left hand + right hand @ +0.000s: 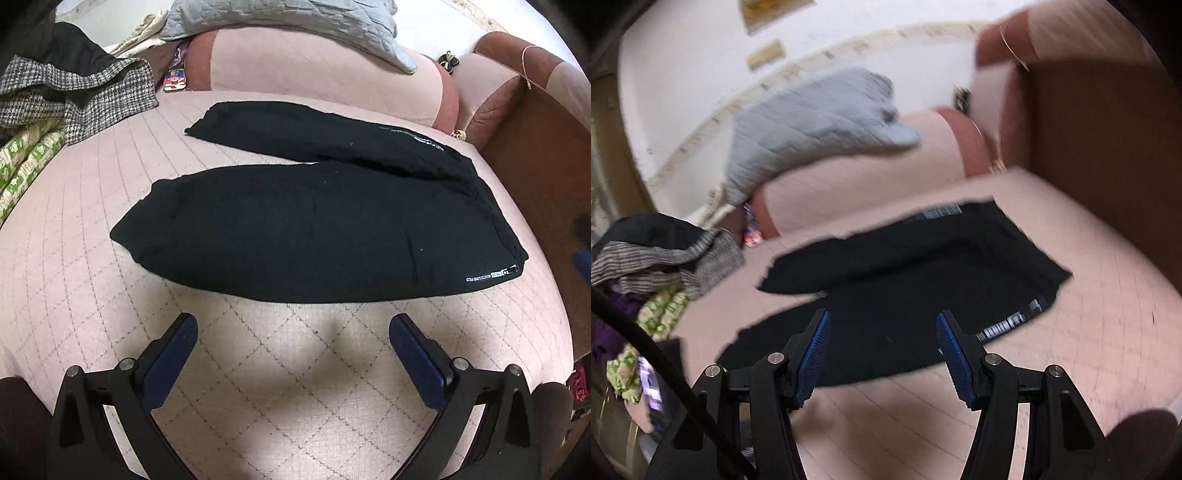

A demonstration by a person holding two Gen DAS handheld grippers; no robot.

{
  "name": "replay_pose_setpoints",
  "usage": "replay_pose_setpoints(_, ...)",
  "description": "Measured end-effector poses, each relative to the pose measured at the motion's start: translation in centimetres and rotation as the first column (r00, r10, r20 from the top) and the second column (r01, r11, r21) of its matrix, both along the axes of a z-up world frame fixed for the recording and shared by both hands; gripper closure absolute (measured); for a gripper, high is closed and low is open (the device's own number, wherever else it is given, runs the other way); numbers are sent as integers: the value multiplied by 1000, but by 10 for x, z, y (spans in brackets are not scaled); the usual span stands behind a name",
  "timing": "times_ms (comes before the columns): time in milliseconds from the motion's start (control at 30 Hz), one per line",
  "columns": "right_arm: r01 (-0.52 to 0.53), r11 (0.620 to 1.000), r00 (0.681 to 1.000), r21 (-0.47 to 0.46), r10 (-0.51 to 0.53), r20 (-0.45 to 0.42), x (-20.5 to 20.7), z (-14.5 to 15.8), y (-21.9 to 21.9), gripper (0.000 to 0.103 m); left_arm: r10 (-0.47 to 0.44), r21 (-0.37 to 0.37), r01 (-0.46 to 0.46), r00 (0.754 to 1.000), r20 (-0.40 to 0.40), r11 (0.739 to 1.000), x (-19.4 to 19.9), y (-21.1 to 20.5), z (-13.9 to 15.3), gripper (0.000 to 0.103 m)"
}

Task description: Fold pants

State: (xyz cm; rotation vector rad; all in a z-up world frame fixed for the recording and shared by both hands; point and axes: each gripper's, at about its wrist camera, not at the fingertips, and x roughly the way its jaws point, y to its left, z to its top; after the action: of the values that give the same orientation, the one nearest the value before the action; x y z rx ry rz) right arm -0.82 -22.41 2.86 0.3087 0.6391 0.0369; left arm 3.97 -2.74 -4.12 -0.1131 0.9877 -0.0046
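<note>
Black pants [317, 229] lie spread flat on a pink quilted sofa seat [258, 369], legs pointing left and waistband at the right, with white print near the hem of the waist. My left gripper [293, 319] hangs open over bare quilt just in front of the near leg, nothing between its blue pads. In the blurred right wrist view the same pants [905, 266] lie ahead, and my right gripper [884, 317] stands open above the near leg, apart from the cloth.
A pile of clothes with a houndstooth garment [74, 92] sits at the left end of the seat. A grey quilted cushion [295, 22] rests on the pink backrest. The brown armrest [535, 155] bounds the right side.
</note>
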Motion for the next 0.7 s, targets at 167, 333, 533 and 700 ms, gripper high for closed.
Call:
replay_pose_setpoints(167, 2, 1000, 999, -21, -3, -53, 15, -14, -5, 31, -26, 6, 26, 1000, 11, 1000, 0, -5, 4, 0)
replay_pose_setpoints(333, -38, 999, 995, -35, 35, -97, 28, -25, -1, 27, -36, 11, 36, 999, 15, 999, 2, -4, 7, 0)
replay_pose_setpoints(533, -55, 996, 991, -64, 47, -122, 36, -33, 0, 27, -36, 4, 36, 999, 7, 999, 9, 3, 10, 0)
replay_pose_setpoints(700, -104, 987, 985, -125, 85, -147, 58, -34, -4, 27, -50, -18, 50, 999, 5, 999, 28, 26, 23, 0)
